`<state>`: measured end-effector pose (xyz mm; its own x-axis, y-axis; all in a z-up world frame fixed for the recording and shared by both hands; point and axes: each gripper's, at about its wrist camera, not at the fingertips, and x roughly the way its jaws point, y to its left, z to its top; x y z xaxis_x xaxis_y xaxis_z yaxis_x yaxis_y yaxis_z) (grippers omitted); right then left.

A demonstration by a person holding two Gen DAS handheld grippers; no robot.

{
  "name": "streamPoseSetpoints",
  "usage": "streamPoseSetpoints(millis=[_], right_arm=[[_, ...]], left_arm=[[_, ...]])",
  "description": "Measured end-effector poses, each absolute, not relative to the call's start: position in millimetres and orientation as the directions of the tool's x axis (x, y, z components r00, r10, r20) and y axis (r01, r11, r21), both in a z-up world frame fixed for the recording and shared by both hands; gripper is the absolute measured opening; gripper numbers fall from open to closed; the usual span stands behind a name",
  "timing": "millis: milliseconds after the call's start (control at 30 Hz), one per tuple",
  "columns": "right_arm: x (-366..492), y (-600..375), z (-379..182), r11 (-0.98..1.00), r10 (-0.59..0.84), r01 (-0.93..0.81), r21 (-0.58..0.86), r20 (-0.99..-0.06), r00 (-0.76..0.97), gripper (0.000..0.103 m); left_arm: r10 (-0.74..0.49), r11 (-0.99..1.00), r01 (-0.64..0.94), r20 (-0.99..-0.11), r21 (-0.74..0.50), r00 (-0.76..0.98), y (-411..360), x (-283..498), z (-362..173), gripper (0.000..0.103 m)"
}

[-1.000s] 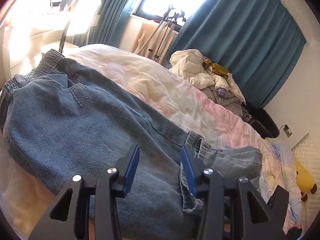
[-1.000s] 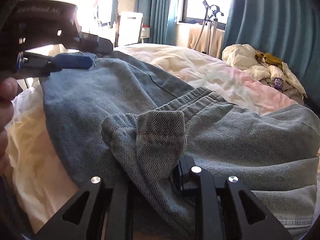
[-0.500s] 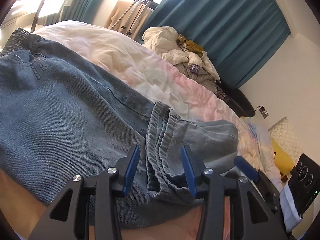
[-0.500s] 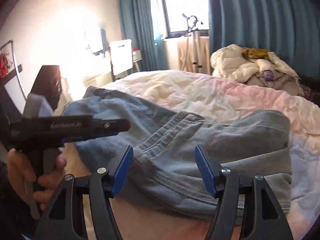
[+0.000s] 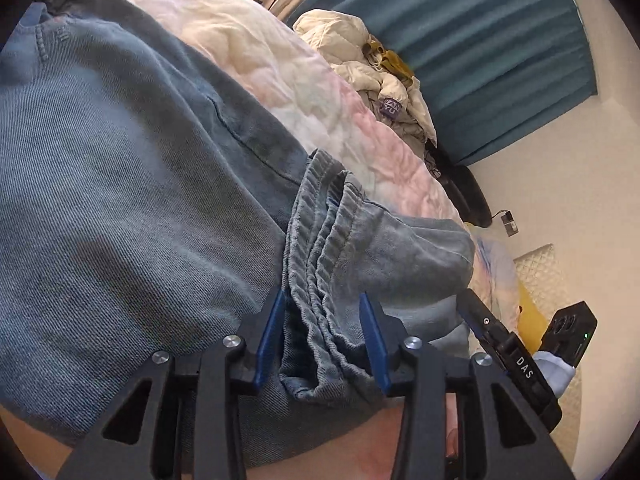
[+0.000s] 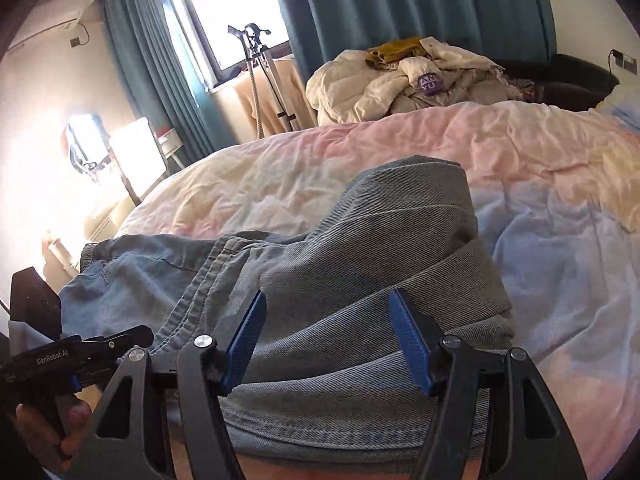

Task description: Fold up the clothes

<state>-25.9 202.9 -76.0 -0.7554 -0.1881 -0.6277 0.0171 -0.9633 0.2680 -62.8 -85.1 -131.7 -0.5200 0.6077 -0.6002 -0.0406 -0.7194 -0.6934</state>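
Note:
A pair of blue denim jeans (image 5: pixel 120 208) lies folded over on the bed, its gathered leg cuffs (image 5: pixel 320 240) lying on the upper part. My left gripper (image 5: pixel 322 332) is open, its blue pads on either side of the cuff edge, not closed on it. The jeans also show in the right wrist view (image 6: pixel 380 280), where my right gripper (image 6: pixel 326 344) is open and empty just above the folded legs. The left gripper (image 6: pixel 80 354) shows at that view's lower left, and the right gripper's body (image 5: pixel 508 356) at the left view's lower right.
The bed has a pink and cream quilt (image 6: pixel 440 152). A heap of pale clothes (image 6: pixel 400 76) lies at its far side before teal curtains (image 6: pixel 400 0). A garment steamer stand (image 6: pixel 260 76) stands by the window. A yellow toy (image 5: pixel 532 320) lies near the pillows.
My right gripper let go of the jeans cuff, opened and drew back to the right. My left gripper moved right along the jeans until its open pads straddle the cuffs.

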Motion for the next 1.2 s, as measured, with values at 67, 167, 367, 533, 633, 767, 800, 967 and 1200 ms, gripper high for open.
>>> streamPoseSetpoints(millis=[67,167,367,533,633,767,800,967,1200], right_arm=[[-22,201,-75,-0.974,-0.161,0.021,0.226,-0.625,-0.764,0.065],[-18,197,-73,-0.98,-0.151,0.036,0.194,-0.62,-0.77,0.065],[-12,185,-71,-0.988,-0.14,0.07,0.137,-0.611,-0.779,0.065],[-13,166,-71,-0.984,-0.178,0.146,0.103,-0.62,-0.764,0.065],[-24,155,-67,-0.975,-0.218,0.2,0.101,-0.639,-0.738,0.064],[-51,145,-53,-0.959,-0.278,0.243,0.146,-0.66,-0.698,0.065],[-60,143,-50,-0.956,-0.288,0.247,0.159,-0.671,-0.684,0.065],[-121,131,-47,-0.93,-0.368,0.209,0.303,-0.748,-0.553,0.065],[-190,90,-74,-0.928,-0.37,0.16,0.335,-0.877,-0.307,0.065]], left_arm=[[0.623,-0.696,-0.026,-0.586,-0.717,-0.517,-86,-67,-136,0.031],[0.632,-0.669,-0.009,-0.563,-0.743,-0.533,-88,-67,-139,0.004],[0.594,-0.633,0.031,-0.512,-0.773,-0.621,-107,-52,-122,0.002],[0.534,-0.695,0.112,-0.615,-0.71,-0.581,-109,-56,-130,0.002],[0.544,-0.695,0.122,-0.628,-0.709,-0.556,-111,-58,-134,0.003],[0.496,-0.74,0.103,-0.642,-0.665,-0.584,-114,-53,-118,0.013],[0.46,-0.765,0.101,-0.649,-0.636,-0.605,-115,-50,-112,0.021],[0.54,-0.728,-0.027,-0.548,-0.685,-0.639,-118,-40,-92,0.055],[0.653,-0.72,-0.204,-0.547,-0.664,-0.523,-85,-41,-92,0.055]])
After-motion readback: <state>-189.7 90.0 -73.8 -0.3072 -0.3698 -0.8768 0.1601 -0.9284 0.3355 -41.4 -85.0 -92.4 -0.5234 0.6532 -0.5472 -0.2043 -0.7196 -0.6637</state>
